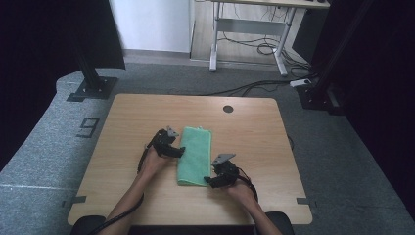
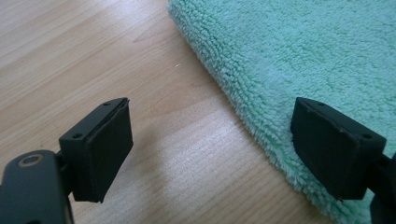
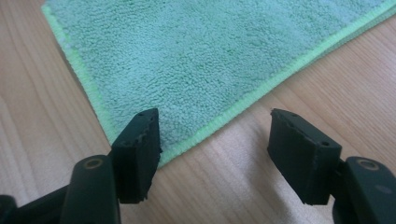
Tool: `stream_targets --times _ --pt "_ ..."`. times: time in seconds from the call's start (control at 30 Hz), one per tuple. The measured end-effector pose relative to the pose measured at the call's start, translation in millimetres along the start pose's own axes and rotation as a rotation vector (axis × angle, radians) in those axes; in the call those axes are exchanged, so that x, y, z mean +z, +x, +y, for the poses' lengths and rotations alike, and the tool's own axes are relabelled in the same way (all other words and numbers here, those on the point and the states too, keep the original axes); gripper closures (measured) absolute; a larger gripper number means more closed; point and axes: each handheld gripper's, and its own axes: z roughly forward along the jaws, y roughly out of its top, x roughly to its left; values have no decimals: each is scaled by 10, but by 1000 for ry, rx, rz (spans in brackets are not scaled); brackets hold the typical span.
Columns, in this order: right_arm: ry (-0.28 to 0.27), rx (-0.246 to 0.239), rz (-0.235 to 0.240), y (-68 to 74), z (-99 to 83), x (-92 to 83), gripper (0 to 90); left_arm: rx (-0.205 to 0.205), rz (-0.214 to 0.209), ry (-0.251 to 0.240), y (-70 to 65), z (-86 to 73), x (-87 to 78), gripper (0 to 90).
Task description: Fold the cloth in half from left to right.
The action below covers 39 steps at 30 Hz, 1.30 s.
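A folded green terry cloth (image 1: 195, 155) lies flat near the middle of the wooden table (image 1: 122, 147). My left gripper (image 1: 182, 152) sits at the cloth's left edge, about halfway along it. Its jaws stand open, one over bare wood and one over the cloth (image 2: 299, 51), nothing pinched between them. My right gripper (image 1: 209, 180) is at the cloth's near right corner. Its jaws are open too, and the cloth (image 3: 196, 60) corner with its bright green hem lies in front of them, not gripped.
A round cable hole (image 1: 228, 108) is in the table's far edge area. Black frame posts (image 1: 90, 73) stand on the grey floor beyond the table, and a white desk frame (image 1: 249, 29) with cables is farther back. Bare wood lies on both sides of the cloth.
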Motion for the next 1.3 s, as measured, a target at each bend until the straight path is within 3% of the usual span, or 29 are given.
stream_targets --times 0.23,0.53,0.7,0.9,1.3 --pt "-8 9 3 -16 -7 5 339 -36 -25 -7 33 -16 16 137" --pt "-20 5 2 -13 -1 -21 331 -10 -11 -8 -24 26 -55 143" --pt "-39 12 0 -47 0 -66 312 1 -37 -20 -64 46 -165 141" --pt "-55 36 -15 -114 -25 -134 259 -14 -83 -45 -99 -19 -332 129" --pt "-77 89 -39 -269 -91 -337 138 -30 -99 -56 -50 -254 -724 111"
